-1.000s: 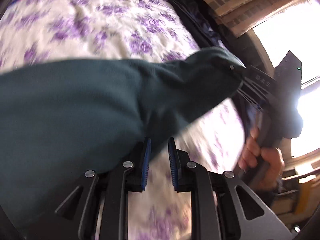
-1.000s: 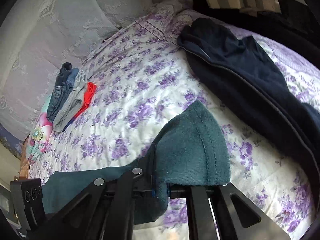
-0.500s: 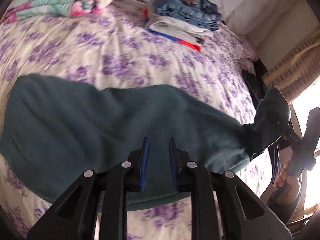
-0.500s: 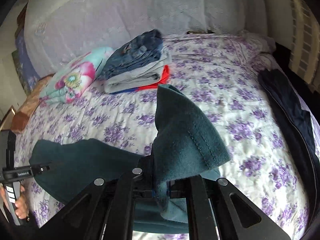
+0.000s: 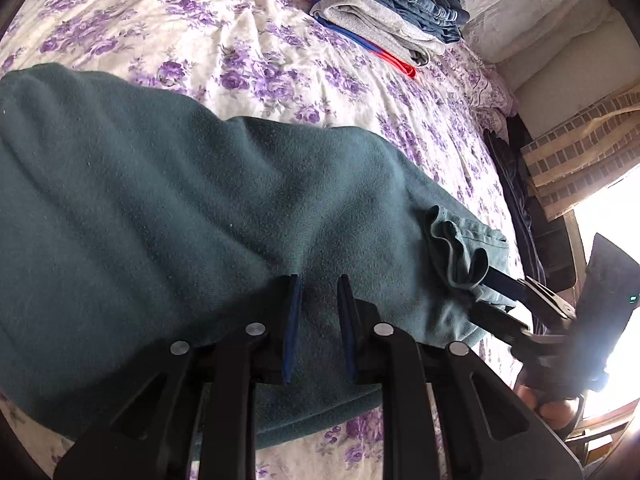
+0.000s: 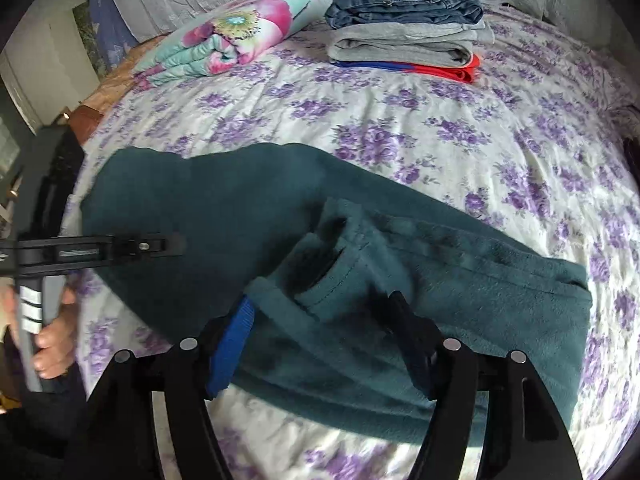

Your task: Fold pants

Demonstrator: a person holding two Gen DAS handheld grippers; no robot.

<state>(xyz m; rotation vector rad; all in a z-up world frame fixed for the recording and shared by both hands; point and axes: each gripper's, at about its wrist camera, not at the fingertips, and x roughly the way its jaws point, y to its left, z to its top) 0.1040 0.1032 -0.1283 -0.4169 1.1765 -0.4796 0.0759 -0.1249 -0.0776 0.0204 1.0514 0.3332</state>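
Two hand-held grippers work over one pair of dark teal fleece pants [image 6: 304, 208] that lies folded across a white bedsheet printed with purple flowers [image 6: 460, 136].

From the left wrist camera, the left gripper [image 5: 318, 312] hangs just above the broad middle of the pants [image 5: 180, 220], its blue-padded fingers [image 5: 291, 328] parted a little with nothing between them. To its right, the right gripper [image 5: 496, 292] reaches in at the bunched, puckered end of the fabric, a person's hand [image 5: 556, 408] on its handle near the bright window.

From the right wrist camera, the left gripper [image 6: 176, 245] shows at the far left, held by a hand [image 6: 52, 340], with its tip over the rounded left end of the pants. The right gripper [image 6: 320, 308] stands wide apart, one blue pad [image 6: 236, 344] at the left and a black finger at the right, straddling the rolled hem of the fabric without pinching it.

Beyond the pants, a folded turquoise blanket with pink flowers [image 6: 236, 36] rests at the back left of the bed, and just right of it sits a stack of folded blue jeans, grey sweatpants and a red and blue garment [image 6: 408, 20].
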